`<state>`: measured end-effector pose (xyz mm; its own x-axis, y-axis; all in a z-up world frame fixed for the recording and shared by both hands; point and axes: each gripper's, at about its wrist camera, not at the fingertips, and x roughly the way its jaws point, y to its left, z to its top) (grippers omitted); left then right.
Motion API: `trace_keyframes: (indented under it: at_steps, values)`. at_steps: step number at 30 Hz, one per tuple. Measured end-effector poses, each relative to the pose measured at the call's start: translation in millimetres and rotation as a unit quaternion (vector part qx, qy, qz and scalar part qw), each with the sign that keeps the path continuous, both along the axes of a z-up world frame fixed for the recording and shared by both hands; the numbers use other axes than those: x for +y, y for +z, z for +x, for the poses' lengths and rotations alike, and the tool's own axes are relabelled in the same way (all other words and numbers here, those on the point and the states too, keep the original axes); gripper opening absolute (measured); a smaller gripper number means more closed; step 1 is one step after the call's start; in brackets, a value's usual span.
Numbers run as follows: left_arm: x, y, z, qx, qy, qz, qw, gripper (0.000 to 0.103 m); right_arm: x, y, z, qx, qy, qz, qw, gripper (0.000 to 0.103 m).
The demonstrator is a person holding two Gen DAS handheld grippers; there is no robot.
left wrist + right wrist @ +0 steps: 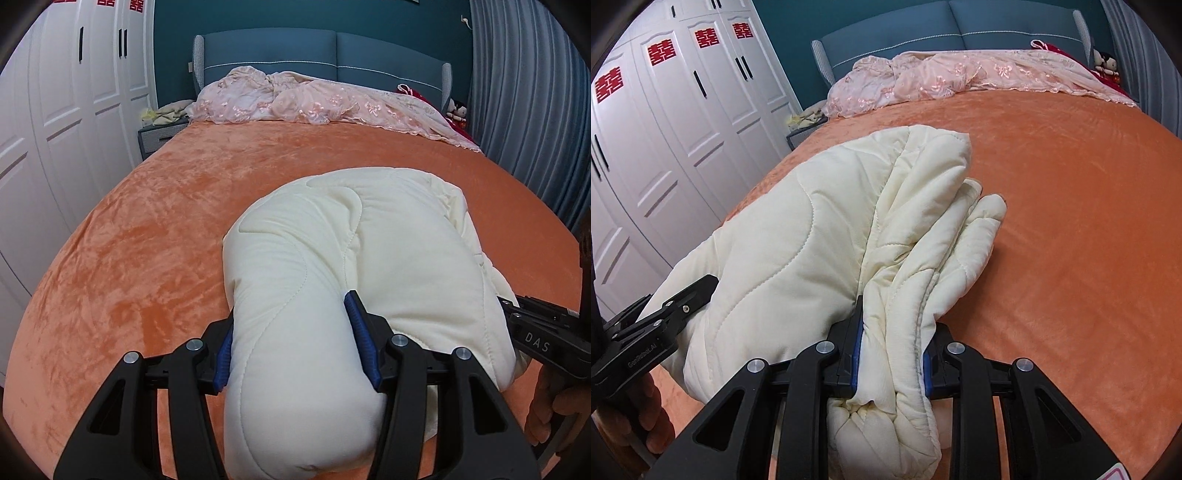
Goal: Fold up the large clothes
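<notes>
A cream quilted padded garment lies bunched on the orange bed cover. My left gripper is shut on a thick folded bulge of it, the blue pads pressing in on both sides. The same cream garment fills the right wrist view, where my right gripper is shut on a gathered edge of several layers. The right gripper's black body shows at the right edge of the left wrist view. The left gripper's body shows at the lower left of the right wrist view.
A pink lace coverlet lies crumpled along the blue headboard. White wardrobe doors stand left of the bed, with a small nightstand beside them. Grey curtains hang on the right. A hand grips the right tool.
</notes>
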<state>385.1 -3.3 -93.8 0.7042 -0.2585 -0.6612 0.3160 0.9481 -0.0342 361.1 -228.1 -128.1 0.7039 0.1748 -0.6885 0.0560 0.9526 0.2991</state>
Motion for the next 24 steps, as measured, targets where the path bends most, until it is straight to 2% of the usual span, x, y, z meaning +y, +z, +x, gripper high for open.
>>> trace_keyframes:
  at_steps: [3,6,9,11,15,16,17,18,21,24]
  values:
    - [3.8,-12.3,-6.5,0.005,0.008,0.002,1.0,0.055,-0.8,-11.6,-2.3,0.014,0.002,0.013,1.0,0.027]
    - [8.1,-17.2,-10.8,0.022,0.023,0.005,0.9995,0.059,-10.0,-11.9,-6.3,0.038,-0.003,0.049,0.998,0.035]
    - [17.4,-11.5,-15.7,0.04,0.057,0.026,0.9973,0.07,-17.6,1.3,-20.0,0.06,-0.004,0.066,0.996,0.038]
    - [19.7,-4.2,-19.0,0.05,0.072,0.052,0.9948,0.071,-14.6,18.5,-31.5,0.061,-0.004,0.033,0.998,0.038]
    - [16.6,18.9,-18.7,0.063,0.097,0.089,0.9894,0.071,2.6,63.2,-48.9,0.025,-0.021,-0.092,0.995,0.04]
    - [13.4,25.3,-16.6,0.063,0.1,0.093,0.9886,0.071,6.2,71.2,-48.0,0.023,-0.018,-0.102,0.994,0.035]
    - [9.1,31.3,-13.9,0.063,0.101,0.094,0.9885,0.071,10.8,78.9,-43.6,0.026,-0.01,-0.106,0.994,0.022]
    - [2.8,37.5,-9.4,0.062,0.103,0.096,0.988,0.071,15.7,83.7,-37.4,0.032,-0.001,-0.105,0.994,0.018]
    - [-16.8,45.5,8.3,0.07,0.107,0.099,0.9868,0.072,30.1,86.0,-12.2,0.061,0.013,-0.109,0.992,0.015]
    - [-36.0,31.9,26.7,0.091,0.113,0.119,0.9822,0.074,42.8,67.5,9.6,0.094,0.01,-0.126,0.987,0.015]
